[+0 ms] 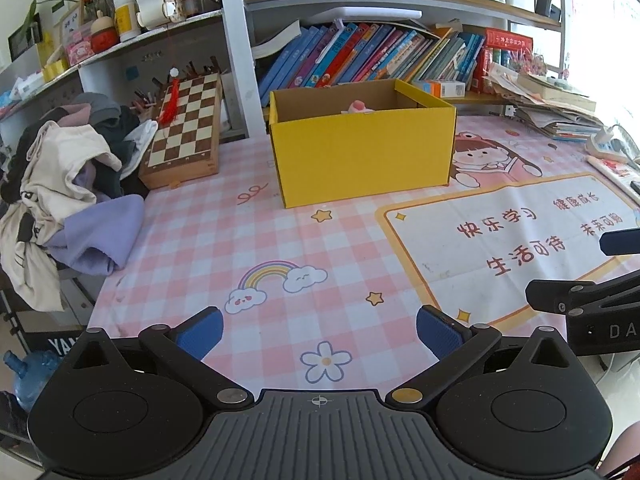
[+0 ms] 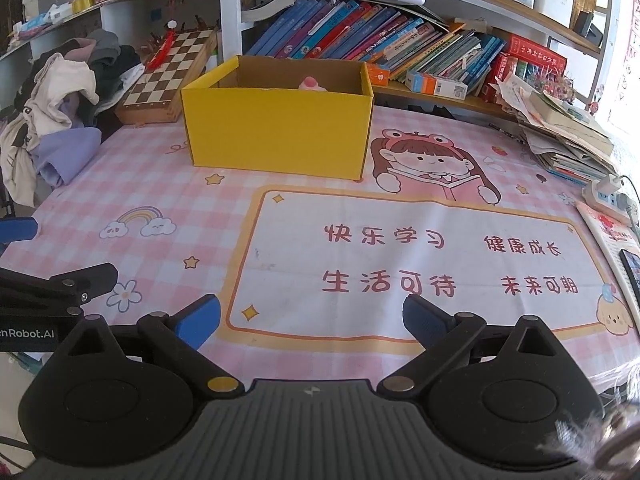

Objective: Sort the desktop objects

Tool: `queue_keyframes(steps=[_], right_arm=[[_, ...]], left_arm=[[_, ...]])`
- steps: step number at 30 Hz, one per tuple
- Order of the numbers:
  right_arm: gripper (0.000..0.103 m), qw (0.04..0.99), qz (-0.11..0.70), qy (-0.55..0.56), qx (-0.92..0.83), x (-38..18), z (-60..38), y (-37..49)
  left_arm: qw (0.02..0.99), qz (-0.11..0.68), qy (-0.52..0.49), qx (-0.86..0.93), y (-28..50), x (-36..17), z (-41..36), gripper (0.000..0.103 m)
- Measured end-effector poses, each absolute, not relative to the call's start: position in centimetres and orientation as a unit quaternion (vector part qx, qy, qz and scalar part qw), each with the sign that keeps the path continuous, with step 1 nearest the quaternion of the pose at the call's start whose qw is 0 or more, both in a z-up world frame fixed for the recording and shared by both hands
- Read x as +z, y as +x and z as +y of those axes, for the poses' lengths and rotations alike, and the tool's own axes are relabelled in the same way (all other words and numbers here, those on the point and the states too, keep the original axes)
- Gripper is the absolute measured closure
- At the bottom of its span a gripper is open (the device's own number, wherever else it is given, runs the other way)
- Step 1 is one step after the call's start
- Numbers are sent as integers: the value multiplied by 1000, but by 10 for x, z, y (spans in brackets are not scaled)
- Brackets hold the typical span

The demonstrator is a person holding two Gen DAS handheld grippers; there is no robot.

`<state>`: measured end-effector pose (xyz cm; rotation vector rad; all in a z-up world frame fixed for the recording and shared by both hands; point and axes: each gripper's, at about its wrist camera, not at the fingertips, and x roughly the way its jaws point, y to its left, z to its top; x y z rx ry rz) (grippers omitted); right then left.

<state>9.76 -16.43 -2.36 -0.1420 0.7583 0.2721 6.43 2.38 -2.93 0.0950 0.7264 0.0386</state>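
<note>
Left wrist view: the left gripper (image 1: 320,330) hovers low over the desk mat (image 1: 200,248), fingers spread wide, empty. The right gripper (image 2: 312,320) is alongside, equally wide and empty. Behind them, the yellow box (image 1: 362,152) hides all but the top of a pink toy (image 1: 356,107).

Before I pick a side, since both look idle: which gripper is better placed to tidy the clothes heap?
Probably left. The left gripper, fingers open and empty, faces the mat's left side near the clothes heap. The right gripper, also open, sits farther right.
</note>
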Motion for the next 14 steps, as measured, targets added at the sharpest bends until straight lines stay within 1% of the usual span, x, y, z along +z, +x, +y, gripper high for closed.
queue_keyframes(steps=[14], right_arm=[[4, 912, 378, -87, 135, -24, -158, 105]], left_arm=[[934, 356, 22, 23, 70, -31, 27, 0]])
